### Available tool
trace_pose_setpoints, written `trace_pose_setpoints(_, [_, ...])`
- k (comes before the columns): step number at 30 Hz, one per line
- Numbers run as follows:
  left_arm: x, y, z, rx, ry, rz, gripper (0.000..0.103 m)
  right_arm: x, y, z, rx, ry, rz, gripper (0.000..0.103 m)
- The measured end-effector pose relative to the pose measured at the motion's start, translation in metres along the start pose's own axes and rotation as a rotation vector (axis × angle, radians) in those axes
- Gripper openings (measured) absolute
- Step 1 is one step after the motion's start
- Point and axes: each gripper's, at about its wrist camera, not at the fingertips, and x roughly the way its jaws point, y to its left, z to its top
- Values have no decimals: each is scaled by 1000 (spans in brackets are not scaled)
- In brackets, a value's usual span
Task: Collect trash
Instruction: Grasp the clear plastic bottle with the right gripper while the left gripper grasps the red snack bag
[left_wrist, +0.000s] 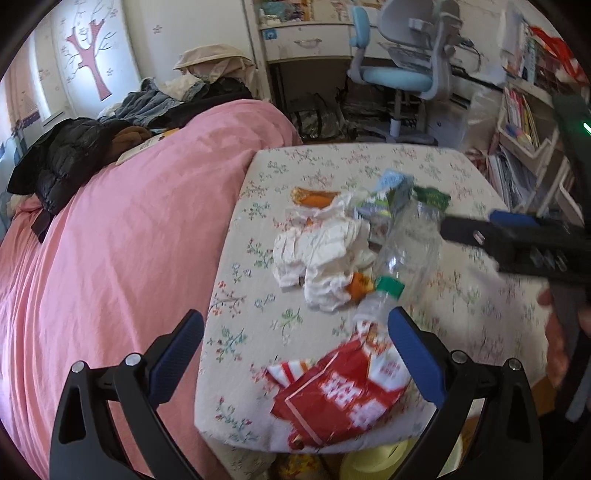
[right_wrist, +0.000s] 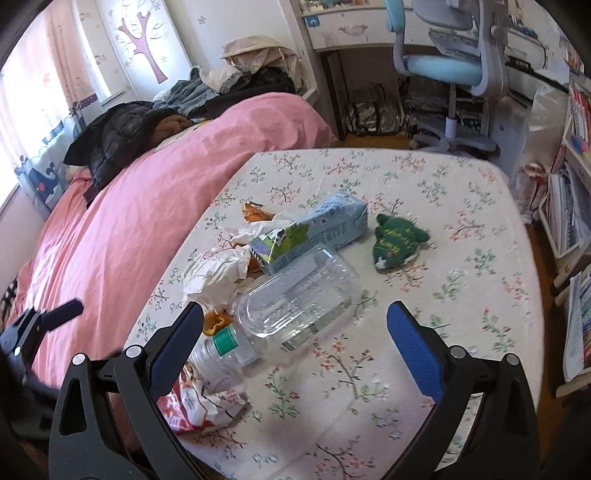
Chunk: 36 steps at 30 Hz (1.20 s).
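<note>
Grabbing the bottle (right_wrist: 295, 299), which lies mid-table among the litter, looks like the step: the right gripper (right_wrist: 295, 328), released and empty, should straddle its body, not the cap. The left gripper (left_wrist: 295, 354) hangs released over the red wrapper (left_wrist: 343, 391). Countable: one bottle, one carton (right_wrist: 317, 229), one green pouch (right_wrist: 397, 242), one red wrapper; tissues (right_wrist: 218, 271) uncountable.

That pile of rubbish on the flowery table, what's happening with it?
A person holds two grippers above the floral table, collecting trash. Both the left gripper and right gripper have open jaws and hold nothing. A clear plastic bottle, milk carton, crumpled tissues and red snack bag lie unpicked.
</note>
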Motion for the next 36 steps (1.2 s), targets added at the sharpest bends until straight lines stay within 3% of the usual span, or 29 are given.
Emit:
trace_pose_setpoints(5, [-1,-1,-17,63,30,-16,96,28,3,-1,42,57,-9,96])
trace_pose_setpoints(11, [10,-21,-31,169,91,-90,96,58,2,0,84,95,-42,96])
trace_pose_setpoints(16, [28,-43,-42,284,146,-57,96,81,-1,-3,89,131,-47,96])
trace_pose_setpoints(19, [39,-41,-43,274,172,-46,96,86,-2,-4,43,149,-87,96])
trace_pose_setpoints(23, [51,-22,-35,154,219,-50,96,77,-14,-4,-5,150,-156,96])
trace_pose_setpoints(26, [53,-19,-32,100,228,-112,96,68,-27,-6,-30,154,-179,96])
trace_pose_setpoints(30, [56,-36,-34,148,209,-160,96,64,-49,-9,4,170,-138,95])
trace_pose_setpoints(33, [59,-49,-38,186,214,-183,95,61,-58,-9,16,173,-123,87])
trace_pose_setpoints(35, [58,-53,-36,195,209,-198,89,59,-62,-8,19,167,-111,77])
trace_pose_setpoints(36, [58,-53,-34,199,204,-210,76,57,-64,-7,19,159,-104,75])
